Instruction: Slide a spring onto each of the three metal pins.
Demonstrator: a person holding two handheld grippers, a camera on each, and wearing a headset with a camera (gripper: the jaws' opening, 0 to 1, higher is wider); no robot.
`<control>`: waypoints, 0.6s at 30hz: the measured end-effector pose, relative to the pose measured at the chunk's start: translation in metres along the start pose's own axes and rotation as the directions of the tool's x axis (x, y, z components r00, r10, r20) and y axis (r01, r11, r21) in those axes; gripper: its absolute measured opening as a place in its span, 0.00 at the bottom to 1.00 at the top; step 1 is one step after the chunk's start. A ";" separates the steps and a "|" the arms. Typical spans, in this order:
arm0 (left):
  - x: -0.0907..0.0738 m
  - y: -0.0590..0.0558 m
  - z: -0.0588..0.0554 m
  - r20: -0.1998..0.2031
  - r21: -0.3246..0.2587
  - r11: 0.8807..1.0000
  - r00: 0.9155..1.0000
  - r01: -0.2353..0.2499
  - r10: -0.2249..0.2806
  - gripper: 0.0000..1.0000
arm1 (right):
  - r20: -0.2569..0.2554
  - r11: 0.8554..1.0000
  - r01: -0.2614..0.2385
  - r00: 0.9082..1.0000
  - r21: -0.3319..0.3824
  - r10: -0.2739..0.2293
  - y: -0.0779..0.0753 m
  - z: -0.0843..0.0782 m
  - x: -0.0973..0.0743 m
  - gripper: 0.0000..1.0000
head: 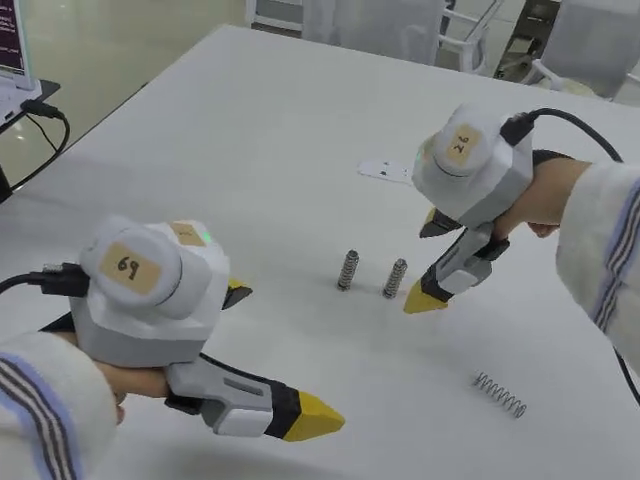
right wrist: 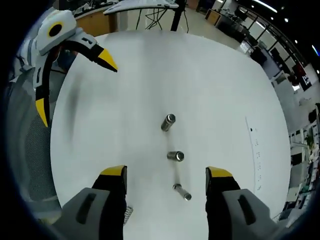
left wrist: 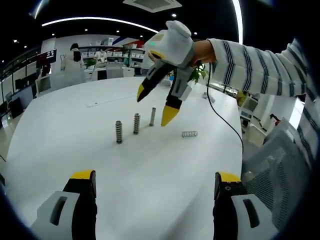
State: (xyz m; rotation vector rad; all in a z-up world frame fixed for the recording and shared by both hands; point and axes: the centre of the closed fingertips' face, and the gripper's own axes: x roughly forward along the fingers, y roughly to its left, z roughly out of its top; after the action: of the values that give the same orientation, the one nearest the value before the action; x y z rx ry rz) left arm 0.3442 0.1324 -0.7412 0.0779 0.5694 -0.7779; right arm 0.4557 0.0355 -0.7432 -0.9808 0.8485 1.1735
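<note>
While two of the three metal pins already wear theirs, the first spring [head: 347,270] and the second spring [head: 395,278] standing upright side by side, the bare pin [left wrist: 152,116] waits at the end of the row with nothing on it. And there's the loose spring [head: 498,394], lying flat on the white table [head: 250,150], off to one side, apart from the row. Over the bare pin's end hangs the right gripper [left wrist: 155,104], jaws spread wide and holding nothing, its lower yellow tip just beside that pin. Nearer the person, well apart from the pins, sits the left gripper [head: 278,353], low over the table, jaws wide apart too, empty.
</note>
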 end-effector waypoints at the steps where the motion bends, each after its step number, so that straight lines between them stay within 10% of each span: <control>1: 0.000 0.000 0.000 -0.001 0.000 1.000 1.000 0.000 0.000 0.95 | 0.008 1.000 0.006 1.000 0.009 -0.006 0.000 -0.001 -0.002 0.63; 6: -0.001 0.000 -0.001 -0.011 0.004 1.000 1.000 0.002 -0.002 0.96 | 0.138 0.995 0.015 0.990 0.101 -0.029 0.009 0.001 -0.010 0.79; 18: -0.008 0.000 0.005 -0.005 0.010 1.000 1.000 -0.008 0.008 0.96 | 0.248 0.967 0.046 0.962 0.251 -0.111 0.038 -0.019 -0.027 0.87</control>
State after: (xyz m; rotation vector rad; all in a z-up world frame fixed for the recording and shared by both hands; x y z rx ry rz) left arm 0.3419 0.1358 -0.7332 0.0913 0.5695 -0.7731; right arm 0.4126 0.0126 -0.7316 -0.6365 0.7150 1.0724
